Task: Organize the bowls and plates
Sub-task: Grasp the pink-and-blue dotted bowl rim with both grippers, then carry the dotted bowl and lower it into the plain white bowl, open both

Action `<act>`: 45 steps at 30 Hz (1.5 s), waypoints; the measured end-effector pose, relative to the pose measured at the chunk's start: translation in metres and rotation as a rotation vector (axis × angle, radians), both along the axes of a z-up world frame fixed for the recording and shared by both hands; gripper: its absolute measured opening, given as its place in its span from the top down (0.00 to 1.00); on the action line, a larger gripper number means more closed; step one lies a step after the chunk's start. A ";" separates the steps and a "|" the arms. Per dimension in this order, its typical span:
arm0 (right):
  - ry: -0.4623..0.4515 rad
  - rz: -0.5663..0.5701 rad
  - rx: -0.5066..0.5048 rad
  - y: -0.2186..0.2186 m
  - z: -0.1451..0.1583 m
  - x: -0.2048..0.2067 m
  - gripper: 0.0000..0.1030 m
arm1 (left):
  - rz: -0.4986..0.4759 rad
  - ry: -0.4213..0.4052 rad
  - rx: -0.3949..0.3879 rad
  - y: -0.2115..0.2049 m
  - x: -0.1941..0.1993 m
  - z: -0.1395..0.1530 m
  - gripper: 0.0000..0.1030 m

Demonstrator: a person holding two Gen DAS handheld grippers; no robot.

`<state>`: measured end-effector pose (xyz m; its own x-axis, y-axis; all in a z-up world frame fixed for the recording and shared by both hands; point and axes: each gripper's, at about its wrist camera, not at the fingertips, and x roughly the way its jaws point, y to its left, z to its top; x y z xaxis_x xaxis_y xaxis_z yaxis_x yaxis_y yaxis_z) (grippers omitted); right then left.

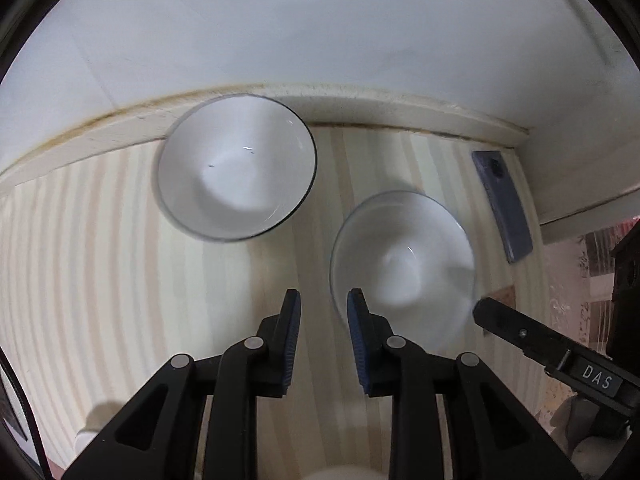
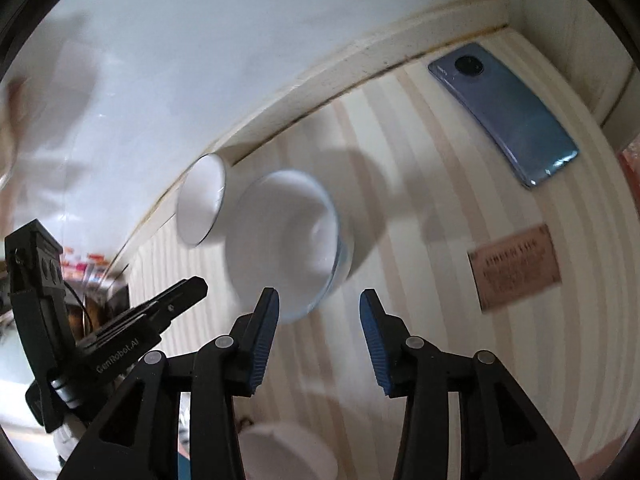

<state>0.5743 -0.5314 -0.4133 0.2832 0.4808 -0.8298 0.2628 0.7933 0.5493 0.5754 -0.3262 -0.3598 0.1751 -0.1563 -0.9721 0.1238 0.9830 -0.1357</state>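
Observation:
Two white bowls stand on a striped table. In the left wrist view the dark-rimmed bowl (image 1: 236, 166) sits by the wall and the clear-rimmed bowl (image 1: 402, 264) is nearer, to the right. My left gripper (image 1: 323, 300) is open and empty, its right finger beside that bowl's left rim. The right gripper's finger (image 1: 516, 328) shows at the bowl's right edge. In the right wrist view the clear-rimmed bowl (image 2: 286, 240) is ahead-left, the dark-rimmed bowl (image 2: 202, 204) behind it. My right gripper (image 2: 319, 302) is open and empty, just short of the near bowl. The left gripper (image 2: 176, 296) shows at left.
A blue-grey phone (image 1: 502, 204) lies near the right wall corner; it also shows in the right wrist view (image 2: 508, 114). A brown card (image 2: 514, 266) lies on the table to the right. A white round object (image 2: 288, 452) sits below the right gripper. The wall (image 1: 320, 40) bounds the table's far edge.

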 end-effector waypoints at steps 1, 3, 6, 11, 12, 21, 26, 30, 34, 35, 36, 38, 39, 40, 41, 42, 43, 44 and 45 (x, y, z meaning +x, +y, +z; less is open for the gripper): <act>0.010 -0.002 0.005 -0.001 -0.006 0.007 0.56 | -0.002 0.011 0.000 -0.002 0.004 -0.005 0.79; 0.029 -0.016 0.007 -0.002 -0.019 0.017 0.56 | -0.006 0.033 -0.001 -0.007 0.012 -0.017 0.79; 0.045 -0.013 0.009 -0.001 -0.033 0.025 0.57 | -0.020 0.047 -0.005 -0.011 0.018 -0.029 0.79; 0.032 0.025 -0.019 0.007 -0.040 0.034 0.86 | -0.045 0.006 -0.007 -0.017 0.022 -0.034 0.84; 0.028 0.030 -0.035 0.010 -0.039 0.035 0.86 | -0.046 -0.001 0.002 -0.019 0.022 -0.034 0.84; 0.021 0.059 -0.069 0.019 -0.032 0.034 0.86 | -0.055 -0.036 0.006 -0.016 0.012 -0.017 0.84; 0.001 0.078 -0.063 0.025 -0.010 0.018 0.86 | -0.058 -0.063 -0.012 -0.012 -0.007 0.012 0.84; -0.015 0.091 -0.054 0.028 0.010 -0.003 0.86 | -0.072 -0.074 -0.015 -0.009 -0.028 0.035 0.84; -0.019 0.113 -0.052 0.038 0.031 -0.031 0.86 | -0.088 -0.080 -0.029 0.001 -0.058 0.055 0.84; -0.017 0.122 -0.052 0.040 0.036 -0.040 0.86 | -0.086 -0.077 -0.035 0.004 -0.066 0.059 0.84; -0.016 0.125 -0.048 0.040 0.040 -0.048 0.86 | -0.090 -0.072 -0.036 0.007 -0.075 0.062 0.84; -0.005 0.140 -0.041 0.044 0.046 -0.067 0.86 | -0.096 -0.058 -0.040 0.015 -0.091 0.067 0.84; 0.002 0.147 -0.038 0.047 0.048 -0.074 0.86 | -0.097 -0.050 -0.041 0.018 -0.098 0.067 0.84; 0.010 0.151 -0.032 0.050 0.049 -0.083 0.86 | -0.098 -0.035 -0.044 0.022 -0.106 0.067 0.84; 0.021 0.161 -0.030 0.054 0.049 -0.092 0.86 | -0.096 -0.024 -0.048 0.023 -0.113 0.065 0.84; 0.031 0.168 -0.027 0.056 0.048 -0.099 0.86 | -0.097 -0.011 -0.049 0.027 -0.119 0.064 0.84; 0.043 0.171 -0.023 0.059 0.047 -0.108 0.86 | -0.099 0.001 -0.048 0.030 -0.124 0.062 0.84; 0.058 0.179 -0.018 0.063 0.045 -0.116 0.86 | -0.102 0.014 -0.049 0.033 -0.130 0.059 0.84; 0.075 0.185 -0.012 0.066 0.041 -0.124 0.86 | -0.102 0.023 -0.049 0.035 -0.135 0.057 0.84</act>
